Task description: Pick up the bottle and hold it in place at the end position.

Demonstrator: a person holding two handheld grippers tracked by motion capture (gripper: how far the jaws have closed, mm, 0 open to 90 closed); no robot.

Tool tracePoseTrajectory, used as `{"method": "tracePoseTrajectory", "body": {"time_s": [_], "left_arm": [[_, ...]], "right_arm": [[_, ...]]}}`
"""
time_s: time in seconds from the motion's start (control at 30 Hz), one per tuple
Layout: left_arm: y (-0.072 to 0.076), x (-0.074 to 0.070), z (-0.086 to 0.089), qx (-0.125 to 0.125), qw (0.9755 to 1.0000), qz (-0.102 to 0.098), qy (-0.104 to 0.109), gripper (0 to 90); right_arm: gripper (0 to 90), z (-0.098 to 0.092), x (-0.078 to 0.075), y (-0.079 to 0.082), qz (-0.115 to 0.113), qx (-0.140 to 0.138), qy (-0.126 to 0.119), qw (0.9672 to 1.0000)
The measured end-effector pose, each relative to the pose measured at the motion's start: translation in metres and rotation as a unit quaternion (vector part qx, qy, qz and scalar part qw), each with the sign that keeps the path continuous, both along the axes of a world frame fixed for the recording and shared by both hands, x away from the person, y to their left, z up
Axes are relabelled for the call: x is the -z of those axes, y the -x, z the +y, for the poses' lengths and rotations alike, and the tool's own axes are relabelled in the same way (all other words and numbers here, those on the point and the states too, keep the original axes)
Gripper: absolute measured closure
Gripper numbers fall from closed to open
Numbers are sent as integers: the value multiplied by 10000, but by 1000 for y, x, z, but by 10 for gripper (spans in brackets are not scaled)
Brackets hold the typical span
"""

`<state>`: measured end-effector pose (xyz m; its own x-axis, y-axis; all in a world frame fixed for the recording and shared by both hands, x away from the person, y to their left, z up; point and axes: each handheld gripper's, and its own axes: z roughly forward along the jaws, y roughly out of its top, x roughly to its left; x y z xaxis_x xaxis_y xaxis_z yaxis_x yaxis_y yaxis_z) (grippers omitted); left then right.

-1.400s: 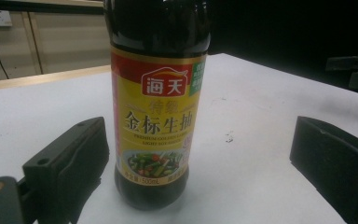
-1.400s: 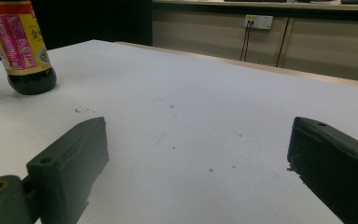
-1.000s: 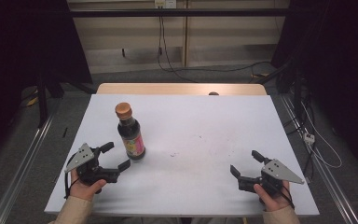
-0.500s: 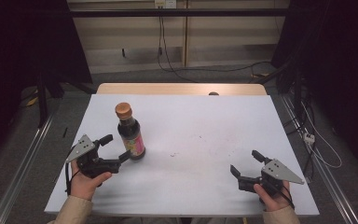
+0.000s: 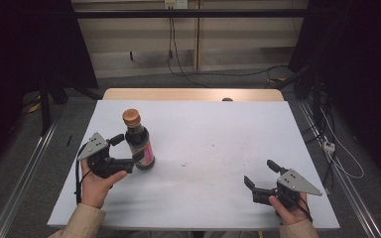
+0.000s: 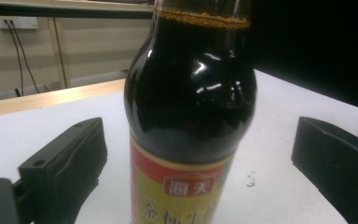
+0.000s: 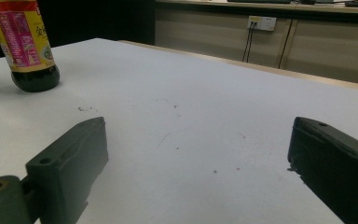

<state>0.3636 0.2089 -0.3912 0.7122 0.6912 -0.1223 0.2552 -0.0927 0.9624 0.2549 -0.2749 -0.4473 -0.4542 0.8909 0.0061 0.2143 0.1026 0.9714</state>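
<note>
Standing upright on the white table (image 5: 208,163), a little left of its middle, is your bottle (image 5: 139,141) of dark sauce, with a brown cap (image 5: 131,117) and a red, pink and yellow label. Your left gripper (image 5: 126,149) sits at the bottle's lower body, its jaws spread wide with one on each side of the glass. From the left gripper view the bottle (image 6: 189,112) stands between those jaws with white table showing on both sides, so nothing is clamped; neither jaw touches the glass there. Your left hand (image 5: 99,186) holds that gripper from the near left, sleeve at the table's front edge.

Your right gripper (image 5: 260,179) is low over the near right part of the table, well apart from the bottle, jaws spread and holding nothing. Your right hand (image 5: 290,210) grips it just above the front edge. In the right gripper view bare table lies between the two black jaws, with a few small dark specks on the surface, and the bottle (image 7: 25,46) shows far off at the upper left, its base resting flat on the table

A strip of bare wood (image 5: 193,94) runs along the table's far edge
</note>
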Motion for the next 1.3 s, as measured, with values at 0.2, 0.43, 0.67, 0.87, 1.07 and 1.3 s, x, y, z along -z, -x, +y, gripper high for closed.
{"method": "tracePoseTrajectory", "body": {"time_s": [0.2, 0.43, 0.67, 0.87, 1.07, 1.3], "left_arm": [[-8, 0, -7, -16, 10000, -41, -62, 75], [-15, 4, -14, -39, 9998, -75, -196, 145], [-23, 9, -20, -69, 9999, -44, -129, 178], [-24, 8, -25, -114, 9997, -134, -183, 242], [-24, 9, -25, -129, 9995, -215, -173, 261], [-22, 8, -28, -184, 9990, -350, -197, 262]], "right_arm": [[43, -1, 0, 0, -1, 9, -28, 10000], [43, -2, 0, 0, -11, 3, -16, 10000], [43, -2, 0, 0, -15, 12, -23, 10000], [43, -3, 0, 1, -10, 24, -28, 10000], [43, -3, 0, 0, -12, 25, -30, 10000], [43, -4, -1, 0, -22, 8, -39, 10000]]}}
